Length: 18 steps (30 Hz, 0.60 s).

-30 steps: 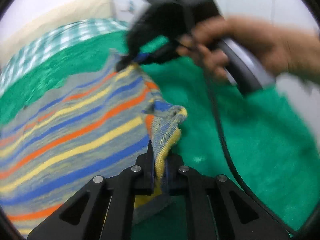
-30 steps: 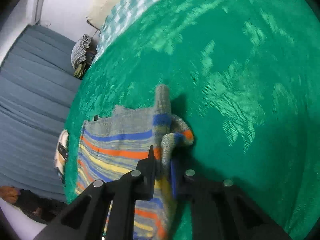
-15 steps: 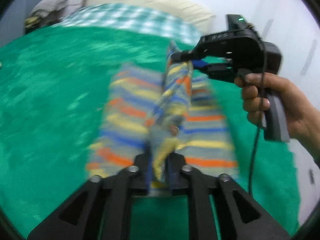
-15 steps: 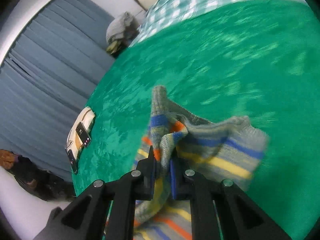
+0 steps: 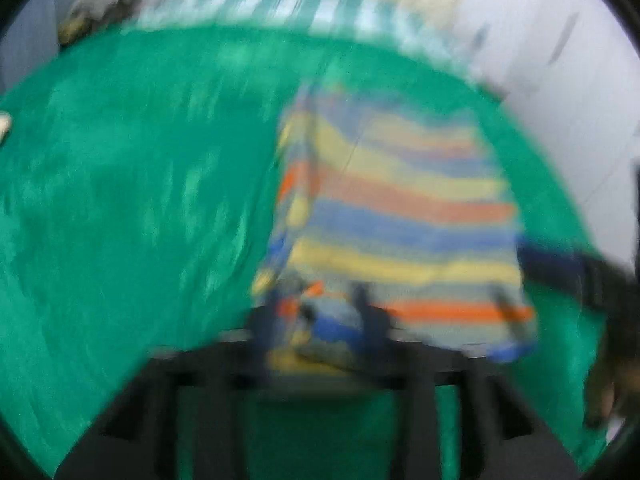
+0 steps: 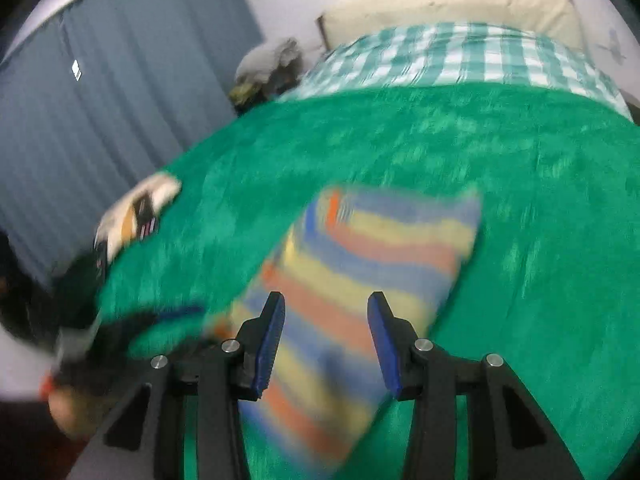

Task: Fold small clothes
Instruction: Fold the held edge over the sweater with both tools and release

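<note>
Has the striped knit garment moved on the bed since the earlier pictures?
Yes. The striped knit garment was folded over: in the right wrist view it lay near the green blanket's left edge, and now it lies further right, toward the middle.

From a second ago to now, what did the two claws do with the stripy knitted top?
Both claws carried one edge of the striped knitted garment across itself, folding it. The right claw has just been opening and has let go; the fabric lies below its spread jaws. The left claw has been opening too, with cloth between its jaws; blur hides any grip. The fuzzy green blanket and checked sheet stayed put.
</note>
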Available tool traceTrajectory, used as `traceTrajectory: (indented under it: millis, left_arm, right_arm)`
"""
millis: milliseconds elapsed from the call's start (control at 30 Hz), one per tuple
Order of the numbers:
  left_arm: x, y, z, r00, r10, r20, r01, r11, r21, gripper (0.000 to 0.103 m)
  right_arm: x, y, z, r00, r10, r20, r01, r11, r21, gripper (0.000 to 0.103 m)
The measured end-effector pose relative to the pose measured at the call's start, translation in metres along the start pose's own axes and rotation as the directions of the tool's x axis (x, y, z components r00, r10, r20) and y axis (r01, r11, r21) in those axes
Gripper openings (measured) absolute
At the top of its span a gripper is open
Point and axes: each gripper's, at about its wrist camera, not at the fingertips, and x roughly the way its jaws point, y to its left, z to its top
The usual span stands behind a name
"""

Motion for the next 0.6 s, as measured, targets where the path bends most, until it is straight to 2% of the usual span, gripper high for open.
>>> traceTrajectory:
  millis: [33, 67, 133, 200, 233, 267, 333, 400, 467, 500, 533, 600]
  left_arm:
    - [-0.003, 0.007, -0.006, 1.000, 0.002, 0.001, -0.002, 1.000, -0.016, 0.025]
    - [-0.008, 0.010, -0.007, 1.000, -0.002, -0.004, 0.002, 1.000, -0.007, 0.025]
    - [-0.029, 0.014, -0.007, 1.000, 0.003, 0.011, -0.003, 0.999, 0.041, 0.029]
    - [-0.052, 0.014, 0.000, 0.996, -0.016, 0.091, 0.010, 0.997, 0.071, 0.042]
    - [-0.059, 0.010, 0.007, 0.992, -0.024, 0.125, 0.013, 0.996, 0.085, 0.057]
    - [-0.060, 0.005, 0.016, 0.989, -0.036, 0.147, 0.021, 0.995, 0.098, 0.066]
    - [-0.051, -0.008, 0.037, 0.984, -0.056, 0.171, 0.034, 0.991, 0.126, 0.070]
    - [-0.020, -0.016, 0.055, 0.991, -0.043, 0.123, 0.026, 0.990, 0.139, 0.070]
    - [0.026, -0.015, 0.060, 0.998, 0.060, -0.008, -0.058, 0.989, 0.132, 0.070]
    - [0.039, -0.010, 0.057, 0.996, 0.070, -0.049, -0.063, 0.990, 0.129, 0.070]
    - [0.039, -0.004, 0.054, 0.998, 0.044, -0.034, -0.040, 0.992, 0.116, 0.070]
    - [0.018, 0.005, 0.052, 0.999, 0.037, -0.015, -0.035, 0.996, 0.086, 0.074]
  right_arm:
    - [0.023, 0.005, -0.025, 0.995, 0.007, -0.104, -0.008, 1.000, -0.002, 0.045]
    - [0.039, 0.010, -0.042, 0.986, -0.032, -0.164, 0.029, 0.999, -0.023, 0.045]
    - [0.029, 0.024, -0.048, 0.990, -0.092, -0.109, 0.080, 0.990, -0.114, 0.045]
    - [0.012, 0.021, -0.030, 0.996, -0.063, -0.068, 0.058, 0.996, -0.074, 0.045]
    - [0.001, 0.015, -0.014, 0.998, -0.059, -0.013, 0.059, 0.997, -0.049, 0.045]
    - [-0.004, 0.009, -0.003, 0.998, -0.067, 0.017, 0.068, 0.997, -0.038, 0.045]
    - [-0.005, -0.012, 0.035, 0.993, -0.103, 0.062, 0.102, 0.995, 0.015, 0.045]
    - [0.012, -0.031, 0.057, 0.995, -0.093, 0.041, 0.090, 0.994, 0.069, 0.045]
    - [0.046, -0.050, 0.064, 0.993, -0.106, -0.057, 0.113, 0.986, 0.124, 0.045]
    - [0.070, -0.061, 0.059, 0.983, -0.118, -0.139, 0.140, 0.976, 0.165, 0.045]
    - [0.079, -0.062, 0.054, 0.980, -0.144, -0.137, 0.165, 0.973, 0.160, 0.045]
    - [0.069, -0.047, 0.054, 0.974, -0.199, -0.105, 0.210, 0.972, 0.106, 0.045]
